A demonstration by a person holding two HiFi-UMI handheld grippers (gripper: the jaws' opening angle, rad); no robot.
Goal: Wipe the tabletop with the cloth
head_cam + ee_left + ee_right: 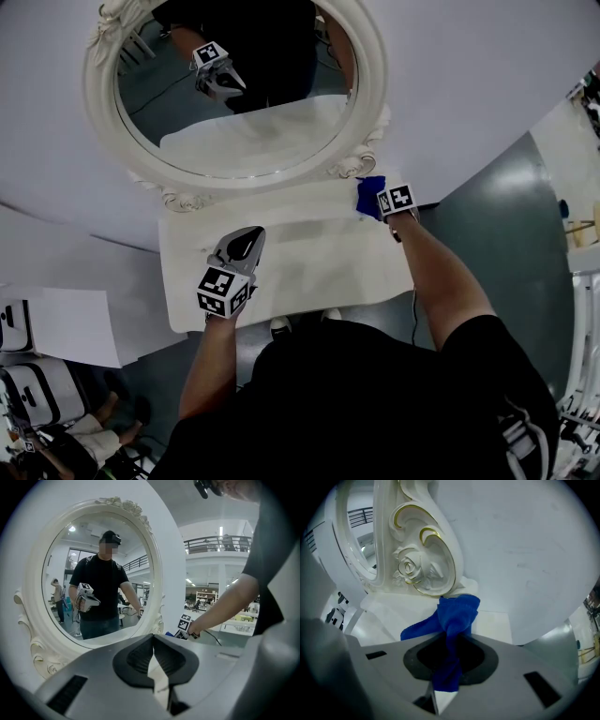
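Only the black-and-white square markers on each gripper's cube (223,290) carry any print. An oval mirror (94,89) in a carved white frame stands at the back of the white surface (309,267), against a pale wall. Its glass reflects the person and the left gripper (246,242). The frame's right foot (419,566), with gilt scrolls and a rose, stands right in front of the right gripper (446,665). Off the surface's left end lies a white sheet (66,323), and dark floor (487,225) shows to the right. The left gripper's jaws are together, held above the surface's front left part. The right gripper's jaws are clamped on the blue cloth (457,613), whose bunched free end lies at the far right corner of the surface, just beside the frame's foot
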